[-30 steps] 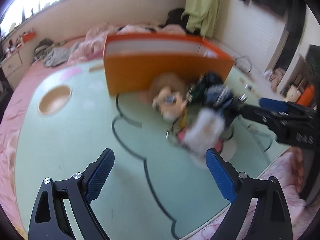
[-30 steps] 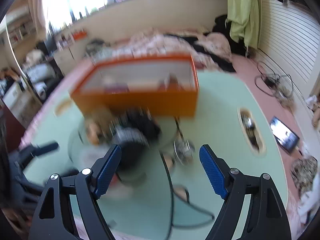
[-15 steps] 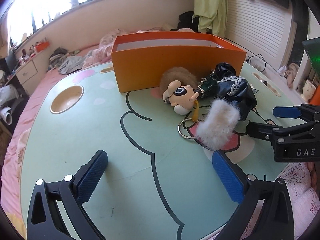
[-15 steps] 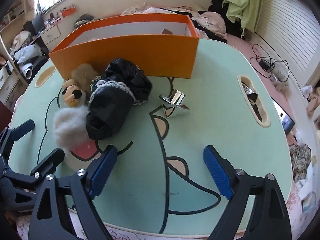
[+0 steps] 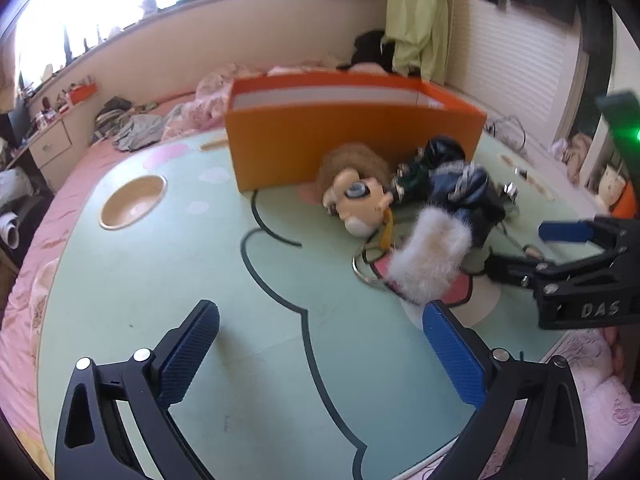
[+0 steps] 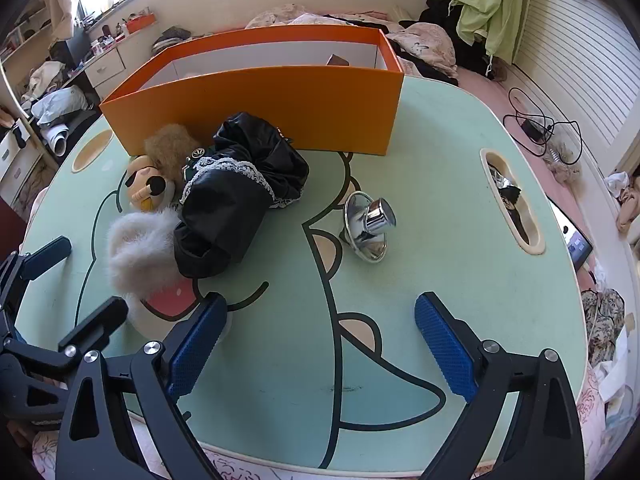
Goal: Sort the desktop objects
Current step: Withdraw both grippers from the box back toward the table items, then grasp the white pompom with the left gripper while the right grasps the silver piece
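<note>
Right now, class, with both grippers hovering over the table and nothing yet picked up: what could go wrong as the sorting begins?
1. The doll is floppy, with loose black clothing and a white fur trim; pinching only fabric may let it sag or slip.
2. The shiny metal piece looks smooth and rounded, so it may slide from the pads.
3. The doll lies against the orange box, so a careless lift could nudge it.

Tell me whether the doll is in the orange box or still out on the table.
Out. The doll lies on its side on the green table, against the orange box's outer front wall.
</note>
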Demonstrator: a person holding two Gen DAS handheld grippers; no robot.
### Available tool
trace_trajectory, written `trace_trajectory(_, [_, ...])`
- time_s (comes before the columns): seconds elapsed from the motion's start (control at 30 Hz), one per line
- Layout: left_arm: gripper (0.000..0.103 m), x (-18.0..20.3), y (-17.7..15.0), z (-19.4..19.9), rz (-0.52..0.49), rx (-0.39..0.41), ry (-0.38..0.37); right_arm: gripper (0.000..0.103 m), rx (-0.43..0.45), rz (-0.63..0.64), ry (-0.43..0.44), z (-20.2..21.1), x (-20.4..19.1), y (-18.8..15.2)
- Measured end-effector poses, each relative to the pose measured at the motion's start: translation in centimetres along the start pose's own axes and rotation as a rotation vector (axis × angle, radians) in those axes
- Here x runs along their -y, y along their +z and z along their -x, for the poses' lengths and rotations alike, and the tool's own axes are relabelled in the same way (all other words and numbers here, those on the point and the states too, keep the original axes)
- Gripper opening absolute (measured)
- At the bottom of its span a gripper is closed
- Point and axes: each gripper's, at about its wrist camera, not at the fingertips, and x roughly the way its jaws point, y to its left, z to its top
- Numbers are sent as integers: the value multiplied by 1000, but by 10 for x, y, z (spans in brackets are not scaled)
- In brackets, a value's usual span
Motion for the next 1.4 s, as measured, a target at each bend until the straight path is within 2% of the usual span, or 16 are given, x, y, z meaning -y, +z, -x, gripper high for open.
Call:
trace_trajectory(0.13, [96,-3,10,13,13,66,-41,95,2,-1,-1,0,0,0])
trace_trajectory(0.37, [70,11,27,3,18,31,-155,95,3,-2,-1,0,0,0])
trace_trajectory(0.53, [63,27,35,-5,-20,16,-186,95,3,-4,-1,0,0,0])
trace_trajectory(0.67, [42,26,38,-15,-1,-10,-226,95,24,-44,26,5,7,0])
trace_trajectory(0.7, [34,24,38,-17,8,-18,-231,95,37,-74,51,7,13,0])
trace_trajectory(0.77, [27,22,35,-18,24,-21,-255,95,65,-135,93,12,27,1])
trace_trajectory(0.83, [27,22,33,-16,19,-17,-271,95,102,-210,97,19,43,4])
trace_trajectory(0.93, [27,28,29,-16,-10,-27,-277,94,121,-241,84,20,50,11])
trace_trajectory(1.0, [36,31,26,-20,-27,-58,-273,90,121,-233,70,17,49,17])
trace_trajectory(1.03, [36,31,25,-21,-26,-63,-268,89,125,-223,58,16,48,20])
trace_trajectory(1.07, [36,31,24,-21,-22,-65,-272,87,126,-203,38,13,45,25])
trace_trajectory(1.13, [22,28,25,-21,-10,-59,-286,77,116,-172,24,7,39,33])
trace_trajectory(1.27, [20,24,24,-16,-2,-37,-289,65,92,-163,38,-6,40,39])
trace_trajectory(1.33, [20,21,24,-13,8,-26,-296,53,90,-157,35,-11,41,41])
trace_trajectory(1.37, [20,18,25,-10,15,-20,-303,39,93,-150,34,-12,40,43])
trace_trajectory(1.4, [20,14,25,-7,26,-12,-313,31,93,-142,37,-12,40,45])
